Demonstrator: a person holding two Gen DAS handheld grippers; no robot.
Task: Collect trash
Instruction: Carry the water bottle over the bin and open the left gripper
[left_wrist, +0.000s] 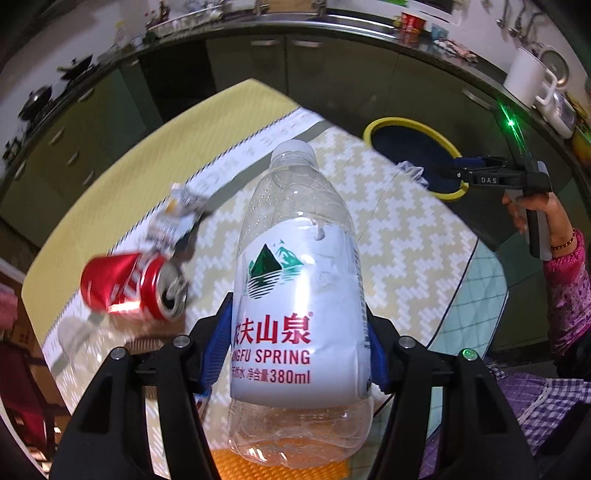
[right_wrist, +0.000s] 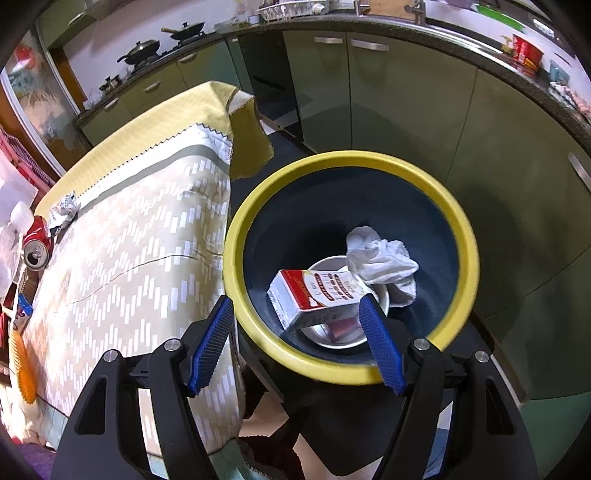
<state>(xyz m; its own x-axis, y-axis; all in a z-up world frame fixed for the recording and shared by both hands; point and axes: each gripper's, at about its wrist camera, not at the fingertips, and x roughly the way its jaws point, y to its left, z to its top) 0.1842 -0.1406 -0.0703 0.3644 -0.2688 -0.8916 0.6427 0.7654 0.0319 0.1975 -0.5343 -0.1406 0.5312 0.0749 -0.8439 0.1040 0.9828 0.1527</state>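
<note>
Left gripper (left_wrist: 300, 354) has its blue pads clamped on an empty Nongfu Spring bottle (left_wrist: 299, 295), label reading "380ml", cap pointing away toward the yellow-rimmed bin (left_wrist: 391, 123). A red can (left_wrist: 129, 286) lies sideways on the tablecloth (left_wrist: 399, 236) nearby. Right gripper (right_wrist: 298, 341) hangs wide and empty over the bin, with a carton (right_wrist: 314, 299) and tissue (right_wrist: 380, 258) inside.

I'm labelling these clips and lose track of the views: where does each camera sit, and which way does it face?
Left wrist: on the left tongs, looking down at the table; they grip a bottle; the person's right hand shows.
Right wrist: on the right tongs, open over the yellow-rimmed bin.
Shared: bin, table, red can, crumpled paper.
</note>
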